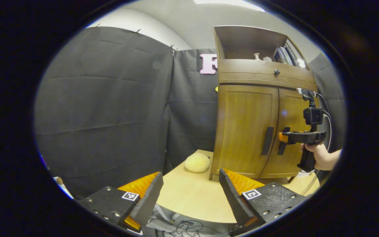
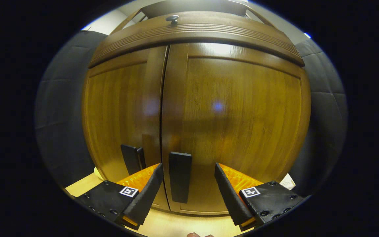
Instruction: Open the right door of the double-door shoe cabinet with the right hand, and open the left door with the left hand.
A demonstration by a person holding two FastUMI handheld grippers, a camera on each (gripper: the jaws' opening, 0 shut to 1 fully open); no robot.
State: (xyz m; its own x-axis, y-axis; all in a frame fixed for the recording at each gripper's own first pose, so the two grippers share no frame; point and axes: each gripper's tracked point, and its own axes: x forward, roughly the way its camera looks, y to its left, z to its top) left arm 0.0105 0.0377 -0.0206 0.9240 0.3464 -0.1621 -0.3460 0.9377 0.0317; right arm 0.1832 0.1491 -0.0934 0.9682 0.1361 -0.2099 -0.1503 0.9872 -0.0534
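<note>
The left gripper view looks from well back and to the left of the shoe cabinet (image 1: 258,128), facing it at an angle across the counter (image 1: 189,197), so the whole front and the open shelf above show. The right gripper view sits close before the cabinet's doors, facing them squarely. Both views share the two doors and their handles.

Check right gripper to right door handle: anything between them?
Nothing visible. In the right gripper view the right gripper is open with the right door handle standing in the gap between its fingers, close ahead. Both doors look shut. The left gripper is open, well back from the cabinet.
</note>
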